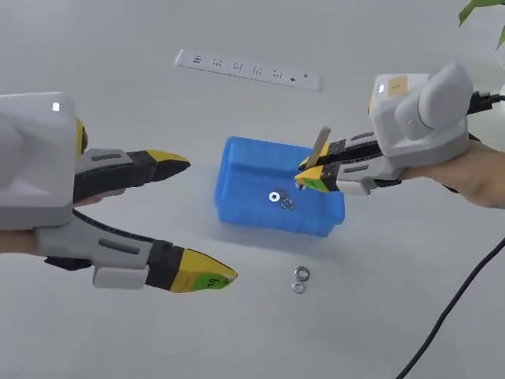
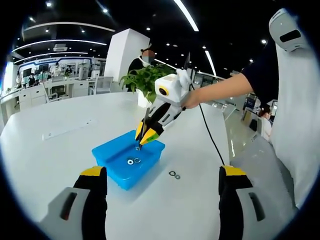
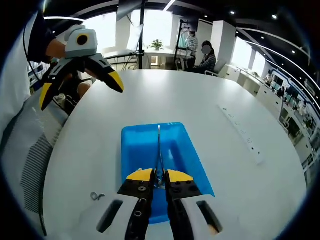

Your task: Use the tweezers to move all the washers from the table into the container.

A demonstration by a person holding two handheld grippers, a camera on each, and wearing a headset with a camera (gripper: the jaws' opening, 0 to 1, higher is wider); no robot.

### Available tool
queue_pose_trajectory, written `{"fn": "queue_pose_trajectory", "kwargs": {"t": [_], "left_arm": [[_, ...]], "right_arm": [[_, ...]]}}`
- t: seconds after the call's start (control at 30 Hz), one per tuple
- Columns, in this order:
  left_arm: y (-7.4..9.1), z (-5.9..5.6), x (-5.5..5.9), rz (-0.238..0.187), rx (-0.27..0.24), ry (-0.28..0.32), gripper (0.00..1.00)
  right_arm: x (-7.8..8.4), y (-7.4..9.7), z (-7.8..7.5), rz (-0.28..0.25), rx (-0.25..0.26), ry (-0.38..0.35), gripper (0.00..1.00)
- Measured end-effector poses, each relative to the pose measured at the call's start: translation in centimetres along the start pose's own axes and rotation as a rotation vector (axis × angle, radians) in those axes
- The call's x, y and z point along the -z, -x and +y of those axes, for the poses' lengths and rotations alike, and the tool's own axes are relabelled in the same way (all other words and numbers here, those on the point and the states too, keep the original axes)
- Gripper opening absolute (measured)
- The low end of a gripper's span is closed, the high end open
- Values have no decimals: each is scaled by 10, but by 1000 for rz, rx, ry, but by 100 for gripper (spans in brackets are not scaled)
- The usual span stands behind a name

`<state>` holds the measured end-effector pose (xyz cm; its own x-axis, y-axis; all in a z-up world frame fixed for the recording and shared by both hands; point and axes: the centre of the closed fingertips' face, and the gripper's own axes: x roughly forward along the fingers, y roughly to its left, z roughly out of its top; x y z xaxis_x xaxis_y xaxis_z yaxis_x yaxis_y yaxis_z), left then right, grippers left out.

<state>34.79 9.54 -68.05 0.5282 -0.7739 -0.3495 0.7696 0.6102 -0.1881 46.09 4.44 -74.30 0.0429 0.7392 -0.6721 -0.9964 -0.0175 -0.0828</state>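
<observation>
Washers — two of them lie close together on the worktop, just in front of the blue container. Two more washers already sit on its floor. They look like small flat metal rings: light, stiff and slick. They lie flush on a smooth surface, so I judge they will skate away rather than lift if nudged from the side. The best hold is across the band, with one tweezer tip through the hole and the other outside the rim. My right claw is clamped on the tweezers, whose tips hang over the inside of the container. A light, steady squeeze matters — too hard and a ring may flick out. My left claw stands wide apart, holding nothing, to the left of the container.
</observation>
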Motion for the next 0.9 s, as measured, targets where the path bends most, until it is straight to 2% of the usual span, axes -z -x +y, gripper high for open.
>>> {"fn": "queue_pose_trajectory", "kwargs": {"t": [0.2, 0.5, 0.9], "left_arm": [[-1, 1, 0, 1, 1, 2, 99], [3, 3, 5, 21, -13, -2, 99], [3, 2, 5, 24, -15, -10, 99]], "right_arm": [[11, -13, -2, 12, -5, -23, 10], [16, -26, 0, 36, -24, -12, 10], [13, -24, 0, 33, -9, -9, 10]]}}
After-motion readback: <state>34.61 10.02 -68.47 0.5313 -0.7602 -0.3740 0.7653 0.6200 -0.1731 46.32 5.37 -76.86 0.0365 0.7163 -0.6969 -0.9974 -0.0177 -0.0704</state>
